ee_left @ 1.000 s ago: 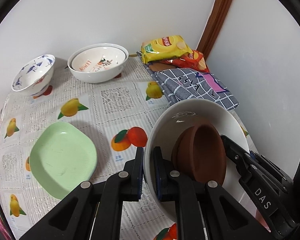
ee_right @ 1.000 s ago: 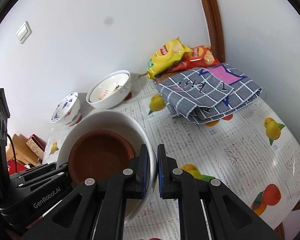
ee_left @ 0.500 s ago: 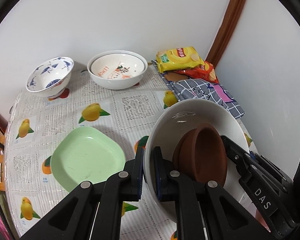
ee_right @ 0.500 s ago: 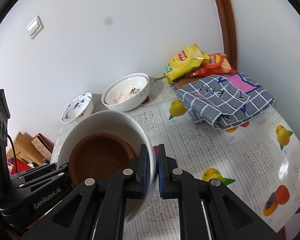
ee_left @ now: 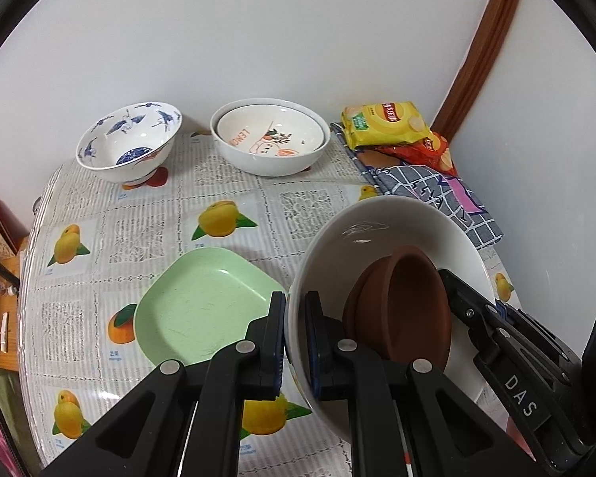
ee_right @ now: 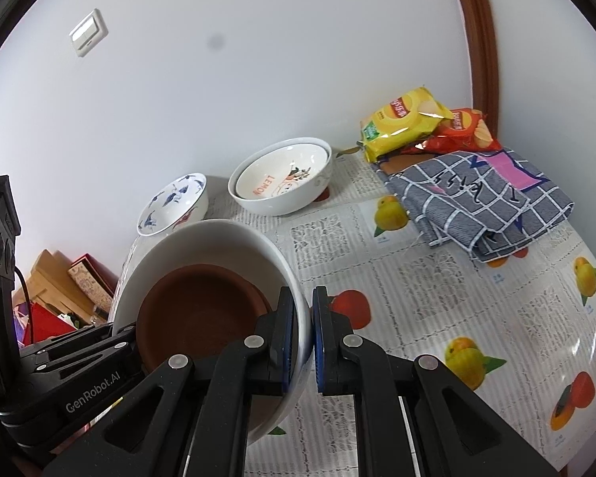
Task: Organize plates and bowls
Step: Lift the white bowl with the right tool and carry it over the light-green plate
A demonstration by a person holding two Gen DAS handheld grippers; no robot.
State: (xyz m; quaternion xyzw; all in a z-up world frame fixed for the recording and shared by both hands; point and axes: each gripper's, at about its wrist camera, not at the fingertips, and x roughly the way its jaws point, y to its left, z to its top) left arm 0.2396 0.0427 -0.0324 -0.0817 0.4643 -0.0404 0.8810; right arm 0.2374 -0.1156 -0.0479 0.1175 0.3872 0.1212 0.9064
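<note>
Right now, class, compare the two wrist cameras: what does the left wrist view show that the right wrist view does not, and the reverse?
Only the left wrist view shows the green plate lying flat on the tablecloth. Only the right wrist view shows the wall switch and the boxes beyond the table edge. Both show the white bowl with the brown bowl inside it, the left gripper and right gripper each clamped on its rim from opposite sides, the blue patterned bowl, the lemon bowl stack, the snack bags and the checked cloth.

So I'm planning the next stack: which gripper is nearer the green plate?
Left. The left gripper pinches the white bowl beside the green plate; the right gripper grips its opposite rim.
</note>
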